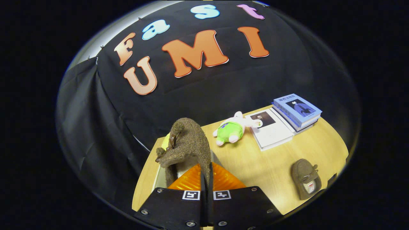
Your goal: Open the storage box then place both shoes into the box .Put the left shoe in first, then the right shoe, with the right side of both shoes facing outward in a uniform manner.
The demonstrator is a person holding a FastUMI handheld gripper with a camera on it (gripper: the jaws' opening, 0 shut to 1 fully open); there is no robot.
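We are seeing the claw (206, 179) pinching a brown shoe (187, 145): its two fingers are pressing together on the shoe's thin rim, with almost no gap between them. The shoe is hanging lifted and tipped ahead of the fingers, above the bench's (255, 166) left edge. Just under it a pale box (159, 179) edge is showing, mostly hidden; we cannot tell whether it is standing open. A second brown shoe (306, 183) is lying flat near the bench's right edge, well apart from the claw. Beyond the fingers, a plush toy (232, 129) in green is lying near the far edge. Beside it, books (287, 119) are sitting at the far right corner, one stack touching a flat white one.
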